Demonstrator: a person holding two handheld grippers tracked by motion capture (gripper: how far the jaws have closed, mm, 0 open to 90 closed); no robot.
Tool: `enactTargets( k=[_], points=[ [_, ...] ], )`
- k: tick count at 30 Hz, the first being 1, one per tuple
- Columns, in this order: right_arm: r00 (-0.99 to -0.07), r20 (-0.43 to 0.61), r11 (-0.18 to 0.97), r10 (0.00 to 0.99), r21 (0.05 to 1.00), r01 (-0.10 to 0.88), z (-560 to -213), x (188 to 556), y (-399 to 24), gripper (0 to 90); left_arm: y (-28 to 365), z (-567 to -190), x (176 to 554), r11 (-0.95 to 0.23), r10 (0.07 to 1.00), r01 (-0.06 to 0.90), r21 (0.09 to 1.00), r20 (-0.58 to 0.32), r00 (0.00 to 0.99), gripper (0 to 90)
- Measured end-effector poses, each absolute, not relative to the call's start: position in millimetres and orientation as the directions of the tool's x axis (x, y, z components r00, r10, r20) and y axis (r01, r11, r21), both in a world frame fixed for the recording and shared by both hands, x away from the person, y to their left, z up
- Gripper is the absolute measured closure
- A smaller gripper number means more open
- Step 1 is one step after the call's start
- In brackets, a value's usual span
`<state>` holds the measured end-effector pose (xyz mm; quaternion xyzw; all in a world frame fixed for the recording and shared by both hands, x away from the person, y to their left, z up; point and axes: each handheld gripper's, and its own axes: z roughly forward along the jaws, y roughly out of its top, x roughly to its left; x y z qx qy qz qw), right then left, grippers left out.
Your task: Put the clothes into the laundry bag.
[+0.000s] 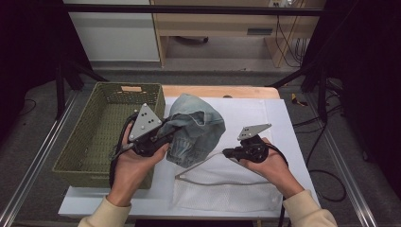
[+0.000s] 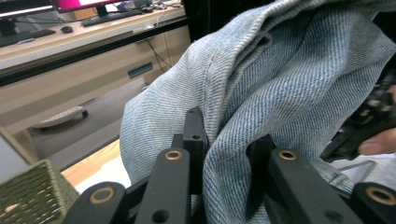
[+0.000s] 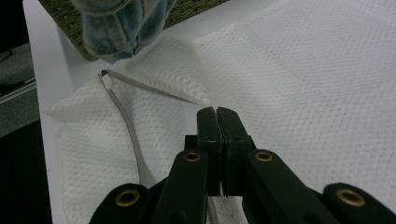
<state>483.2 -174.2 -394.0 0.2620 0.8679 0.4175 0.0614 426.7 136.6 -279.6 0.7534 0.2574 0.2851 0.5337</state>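
Left gripper (image 1: 176, 126): your jaws are clamped on a fold of the denim garment (image 1: 196, 130), holding it bunched up and lifted.
Denim garment: hangs just right of the woven basket (image 1: 101, 137), above the white mesh bag (image 1: 227, 187).
Right gripper (image 1: 226, 152): your jaws are fully closed, pinching the mesh bag's edge right of the basket.
Bag drawstring (image 3: 128, 128): trails loose across the mesh.
Bench (image 1: 279, 118): white sheet under the bag.
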Motion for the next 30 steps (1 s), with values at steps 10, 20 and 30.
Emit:
enactTargets(
  k=[10, 20, 30],
  points=[
    [-0.846, 0.137, 0.492, 0.515, 0.761, 0.422, -399, 484, -175, 89.1, 125, -300, 419, -0.296, 0.641, 0.111, 0.949, 0.111, 0.759, 75.8],
    [-0.84, 0.146, 0.48, 0.523, 0.763, 0.432, -403, 487, -176, 89.1, 110, -315, 414, -0.299, 0.611, 0.122, 0.946, 0.092, 0.786, 75.8],
    [-0.832, 0.136, 0.474, 0.538, 0.768, 0.432, -403, 488, -179, 89.1, 100, -328, 415, -0.308, 0.595, 0.144, 0.941, 0.072, 0.8, 75.8]
  ],
)
